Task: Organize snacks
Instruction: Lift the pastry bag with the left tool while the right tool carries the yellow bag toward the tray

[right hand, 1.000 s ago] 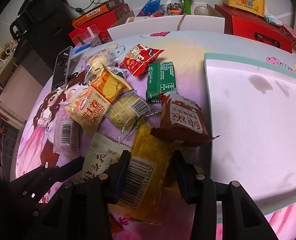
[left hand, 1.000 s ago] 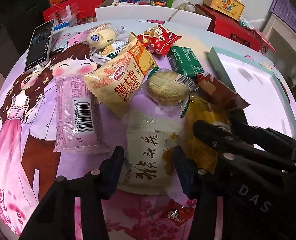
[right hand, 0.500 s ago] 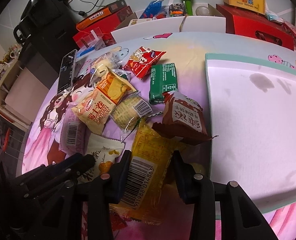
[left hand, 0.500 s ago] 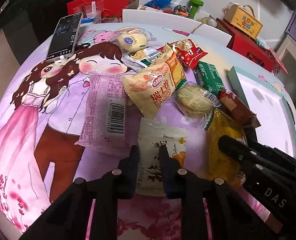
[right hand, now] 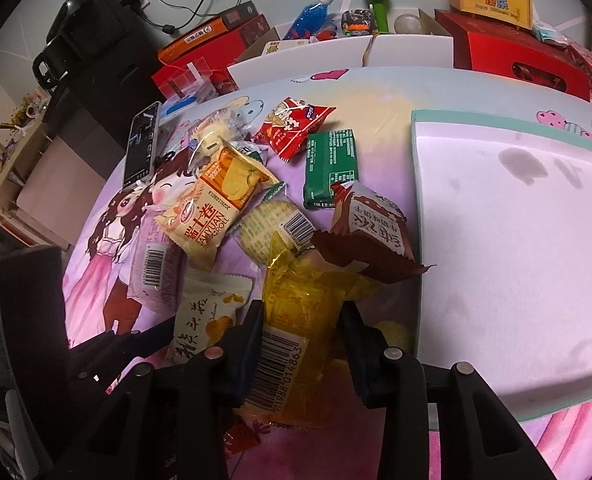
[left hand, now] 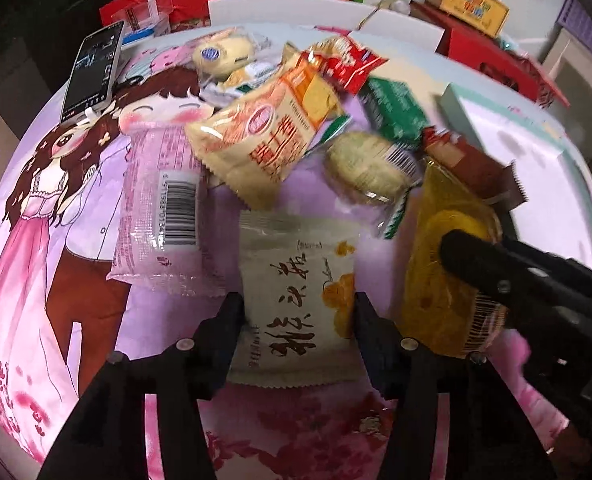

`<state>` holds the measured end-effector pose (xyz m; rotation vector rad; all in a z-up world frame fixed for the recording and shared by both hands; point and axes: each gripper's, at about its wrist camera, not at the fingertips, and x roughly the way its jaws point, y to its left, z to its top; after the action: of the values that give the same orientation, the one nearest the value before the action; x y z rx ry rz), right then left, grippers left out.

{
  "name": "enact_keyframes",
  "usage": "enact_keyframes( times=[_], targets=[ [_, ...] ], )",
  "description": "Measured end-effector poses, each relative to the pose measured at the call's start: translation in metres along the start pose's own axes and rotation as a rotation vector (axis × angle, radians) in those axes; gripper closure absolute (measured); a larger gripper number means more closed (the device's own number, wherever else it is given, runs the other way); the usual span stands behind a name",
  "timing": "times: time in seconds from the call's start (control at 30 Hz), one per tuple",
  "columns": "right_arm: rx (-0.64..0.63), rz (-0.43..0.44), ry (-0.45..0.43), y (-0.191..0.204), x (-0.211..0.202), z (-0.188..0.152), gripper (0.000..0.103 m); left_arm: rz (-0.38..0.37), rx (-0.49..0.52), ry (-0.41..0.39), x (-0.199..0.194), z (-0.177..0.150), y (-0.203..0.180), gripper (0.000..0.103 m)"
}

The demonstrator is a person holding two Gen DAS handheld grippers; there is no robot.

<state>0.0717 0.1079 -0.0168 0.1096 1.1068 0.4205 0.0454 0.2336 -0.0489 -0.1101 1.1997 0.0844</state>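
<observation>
Fingers (left hand: pixel 231 320) flanking cream packet (left hand: pixel 296 300), black calligraphy

Cream packet (left hand: pixel 296 292) — yellow packet (right hand: pixel 296 320) — pink cartoon tablecloth (left hand: pixel 47 240)

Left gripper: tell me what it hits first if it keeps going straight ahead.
The left gripper already straddles the cream snack packet, fingers open on either side. Beyond it, probably the orange-and-cream roll packet, though depth is unclear.

left gripper (left hand: pixel 298 314): matte black, angular fingers, silver screw heads | right gripper (right hand: pixel 302 330): matte black, same build, round silver screws
</observation>
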Motion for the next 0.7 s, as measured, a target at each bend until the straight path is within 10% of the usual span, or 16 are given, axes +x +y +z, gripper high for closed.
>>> enact_keyframes(
  times=[0.7],
  targets=[
    [-0.072, -0.088, 0.022, 0.013, 0.021, -0.006, 0.046, 0.085, -0.11, -0.047, -0.026, 0.005, 0.024, 0.048]
  ],
)
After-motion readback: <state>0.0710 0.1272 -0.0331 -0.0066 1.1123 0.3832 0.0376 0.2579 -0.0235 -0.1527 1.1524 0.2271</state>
